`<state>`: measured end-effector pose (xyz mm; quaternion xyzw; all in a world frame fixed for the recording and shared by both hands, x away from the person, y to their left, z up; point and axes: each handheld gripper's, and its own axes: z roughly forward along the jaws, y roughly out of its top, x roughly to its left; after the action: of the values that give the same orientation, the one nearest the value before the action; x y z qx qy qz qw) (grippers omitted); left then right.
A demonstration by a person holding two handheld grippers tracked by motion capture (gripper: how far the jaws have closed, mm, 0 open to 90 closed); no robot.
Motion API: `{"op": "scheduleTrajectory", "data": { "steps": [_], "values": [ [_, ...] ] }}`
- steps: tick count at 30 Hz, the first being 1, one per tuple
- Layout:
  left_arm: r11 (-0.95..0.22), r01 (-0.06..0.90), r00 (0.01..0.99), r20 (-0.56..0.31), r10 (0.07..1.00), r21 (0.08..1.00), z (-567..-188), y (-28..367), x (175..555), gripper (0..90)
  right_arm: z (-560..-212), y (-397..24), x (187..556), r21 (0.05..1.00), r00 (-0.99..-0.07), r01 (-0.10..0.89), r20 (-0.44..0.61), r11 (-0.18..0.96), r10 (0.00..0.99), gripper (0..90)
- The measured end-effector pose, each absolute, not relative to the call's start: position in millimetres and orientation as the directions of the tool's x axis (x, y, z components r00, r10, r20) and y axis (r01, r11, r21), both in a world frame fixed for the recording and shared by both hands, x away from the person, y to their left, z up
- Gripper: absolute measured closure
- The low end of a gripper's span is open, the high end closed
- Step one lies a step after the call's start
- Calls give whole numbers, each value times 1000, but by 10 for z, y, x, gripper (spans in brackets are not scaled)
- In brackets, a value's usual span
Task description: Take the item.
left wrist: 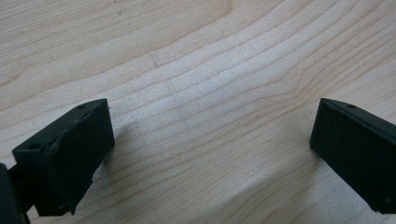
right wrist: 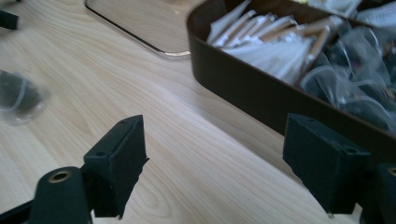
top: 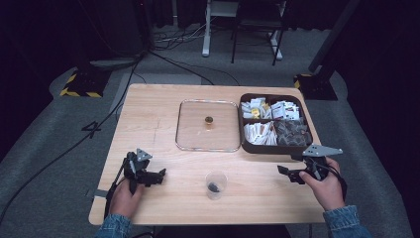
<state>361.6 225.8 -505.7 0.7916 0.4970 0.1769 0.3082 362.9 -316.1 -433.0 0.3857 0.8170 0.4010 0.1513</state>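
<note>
A clear plastic cup (top: 216, 184) stands near the table's front edge with a small dark thing (top: 214, 187) in its bottom. It appears blurred at the left of the right gripper view as the cup (right wrist: 17, 99). My left gripper (top: 161, 174) rests low on the wood to the cup's left, jaws open and pointing right. In its own view the left gripper (left wrist: 210, 135) has only bare wood between the jaws. My right gripper (top: 287, 173) is to the cup's right, open and pointing left. In its own view the right gripper (right wrist: 215, 154) holds nothing.
A brown compartment box (top: 270, 149) with paper sachets and dark wrapped items sits at the back right; its wall (right wrist: 243, 88) is close to my right gripper. A clear glass lid (top: 190, 131) with a gold knob (top: 209, 120) lies flat mid-table. Bare wood (top: 148, 114) spreads to the left.
</note>
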Motion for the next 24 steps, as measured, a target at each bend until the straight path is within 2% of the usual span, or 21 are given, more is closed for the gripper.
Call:
{"op": "scheduleTrajectory", "data": {
  "steps": [13,24],
  "values": [
    [-316,678,443,-27,896,664,-5058,2258,3616,1,-4734,-3363,3776,722,-589,589,77,363,804,199],
    [-316,678,444,-27,896,664,-5057,2258,3616,1,-4932,-3328,3769,706,-593,596,65,384,802,194]
  ]
}}
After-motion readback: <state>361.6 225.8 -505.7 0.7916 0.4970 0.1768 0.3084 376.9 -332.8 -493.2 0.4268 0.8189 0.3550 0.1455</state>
